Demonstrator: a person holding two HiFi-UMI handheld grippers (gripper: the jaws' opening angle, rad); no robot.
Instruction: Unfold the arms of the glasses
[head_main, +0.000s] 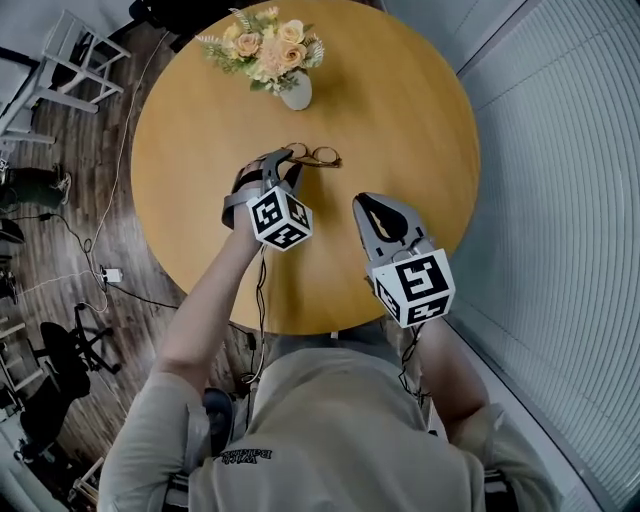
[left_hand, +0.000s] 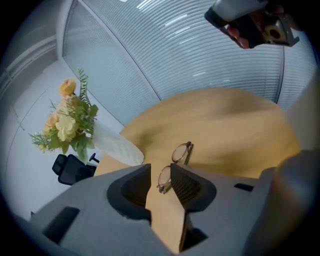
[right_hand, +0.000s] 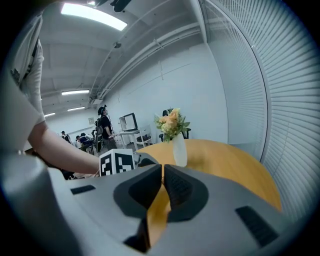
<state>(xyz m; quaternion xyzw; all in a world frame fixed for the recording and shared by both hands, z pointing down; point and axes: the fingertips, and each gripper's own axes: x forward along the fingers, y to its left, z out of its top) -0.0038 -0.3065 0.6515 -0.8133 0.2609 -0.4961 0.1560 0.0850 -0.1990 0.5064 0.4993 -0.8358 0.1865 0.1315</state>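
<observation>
Wooden table (head_main: 400, 120) carries the glasses (head_main: 318, 155), long axis running on from the left gripper (head_main: 285, 160). Its jaws stand narrowly apart around the near lens. The right gripper (head_main: 375, 212), jaws together and empty, is farther off.

Thin brown round-lensed glasses (head_main: 318, 156) on the wooden counter (head_main: 400, 120), arms apparently folded in, near lens between the parted jaws of the left gripper (left_hand: 161, 175)
</observation>
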